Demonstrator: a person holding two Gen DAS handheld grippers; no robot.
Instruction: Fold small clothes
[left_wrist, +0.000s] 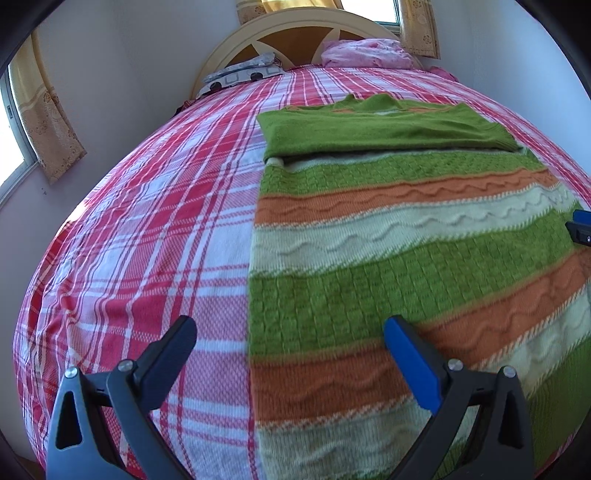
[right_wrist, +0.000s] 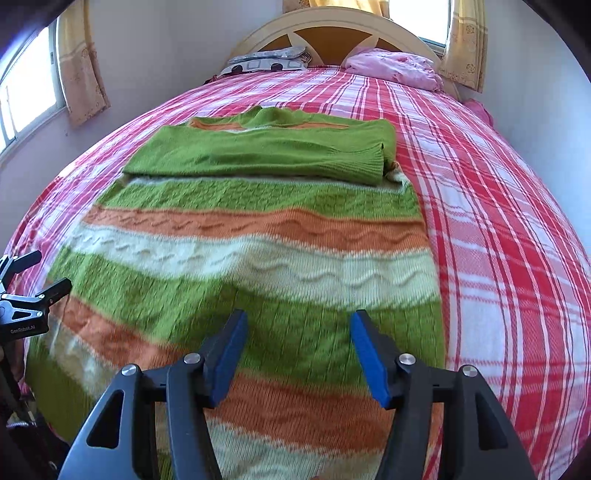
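Observation:
A knitted sweater (left_wrist: 388, 258) (right_wrist: 258, 254) with green, orange and cream stripes lies flat on the bed, its plain green sleeves (left_wrist: 380, 134) (right_wrist: 266, 151) folded across the far part. My left gripper (left_wrist: 291, 326) hovers open over the sweater's left edge, one finger above the bedsheet and the blue-padded one above the knit, nothing between them. My right gripper (right_wrist: 299, 323) hovers open above the sweater's near middle, holding nothing. The left gripper (right_wrist: 48, 277) also shows at the left rim of the right wrist view, and a finger of the right gripper (left_wrist: 581, 227) at the right rim of the left wrist view.
The bed carries a red and white plaid sheet (left_wrist: 147, 229) (right_wrist: 498, 221). At the curved headboard (right_wrist: 332, 29) lie a patterned pillow (right_wrist: 266, 61) and a pink bundle (right_wrist: 395, 66). Walls with curtained windows (left_wrist: 40, 122) flank the bed on the left.

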